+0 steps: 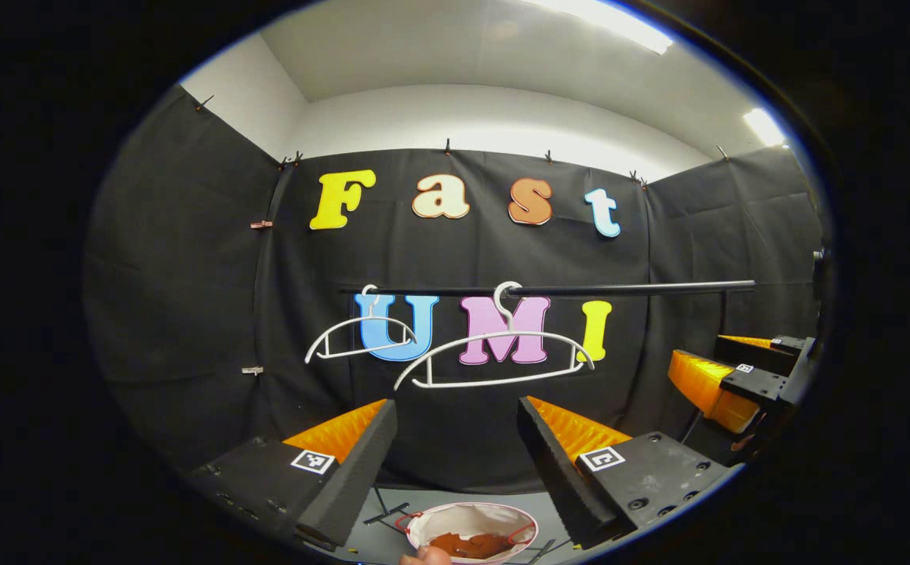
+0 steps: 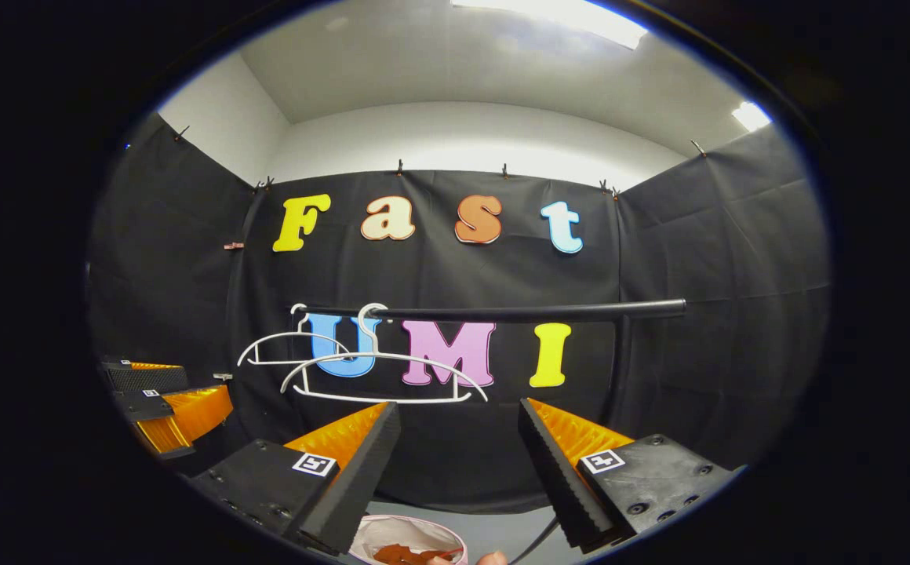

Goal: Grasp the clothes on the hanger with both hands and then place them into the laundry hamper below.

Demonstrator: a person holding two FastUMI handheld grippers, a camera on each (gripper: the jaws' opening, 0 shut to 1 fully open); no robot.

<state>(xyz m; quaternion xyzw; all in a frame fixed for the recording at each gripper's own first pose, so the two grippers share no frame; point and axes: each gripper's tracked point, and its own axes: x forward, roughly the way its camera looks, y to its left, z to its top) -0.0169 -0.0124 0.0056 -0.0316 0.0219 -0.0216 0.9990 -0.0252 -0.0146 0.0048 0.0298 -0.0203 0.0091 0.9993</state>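
1. Rail [image 1: 627,289] first: I see the dark bar running across the booth wall, level, in both gripper views.
2. Two white hangers [image 1: 494,357] hang from it by their hooks, both bare; the smaller-looking one [image 1: 361,337] sits nearer the bar's left end.
3. Below, I make out the laundry hamper [image 1: 424,524], pale-lined and round-rimmed, on the grey floor.
4. Inside it lies the clothes [image 1: 471,544], a rust-brown heap at the bottom.
5. My left gripper [image 1: 455,455] holds nothing, its fingers spread wide above the hamper.
6. My right gripper [image 2: 459,459] is likewise spread apart and empty; from the left gripper view it sits off to the right.
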